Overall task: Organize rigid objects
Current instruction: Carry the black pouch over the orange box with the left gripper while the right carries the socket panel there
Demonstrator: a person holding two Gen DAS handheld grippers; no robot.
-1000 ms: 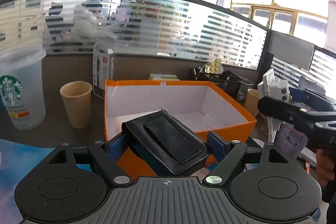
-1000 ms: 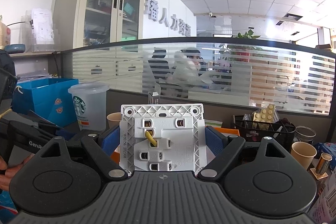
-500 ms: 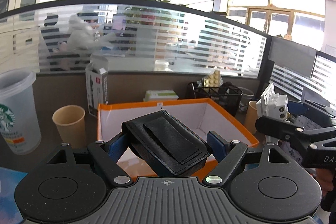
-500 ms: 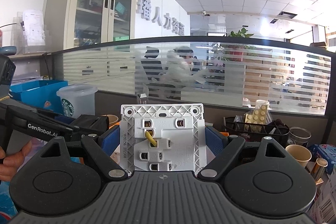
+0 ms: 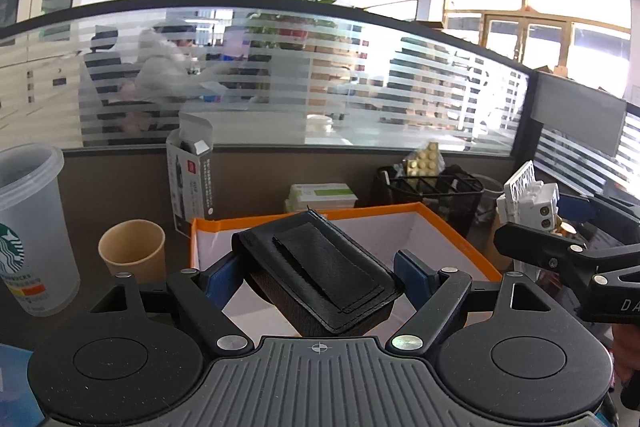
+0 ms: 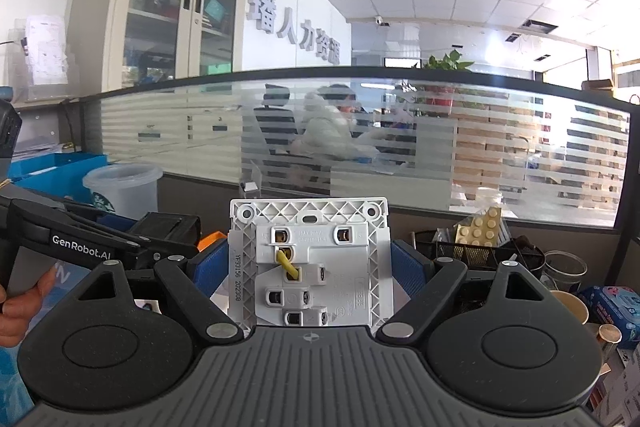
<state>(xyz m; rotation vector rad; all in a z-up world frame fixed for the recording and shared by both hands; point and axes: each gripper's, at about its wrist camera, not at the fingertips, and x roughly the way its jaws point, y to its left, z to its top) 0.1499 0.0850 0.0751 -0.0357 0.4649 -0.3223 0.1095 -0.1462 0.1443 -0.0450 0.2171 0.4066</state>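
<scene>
Presently, a black leather wallet (image 5: 320, 267) is being held crosswise in the left gripper (image 5: 320, 273), jaws closed on its sides, above the orange box (image 5: 452, 227). It is judged light and pliant. A white wall socket (image 6: 308, 263) is being clamped by its edges in the right gripper (image 6: 308, 267); it is judged rigid, smooth plastic, best gripped at the frame.

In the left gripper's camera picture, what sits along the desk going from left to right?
Plastic cup → paper cup → orange box → wire basket → white socket held in the right gripper.
</scene>
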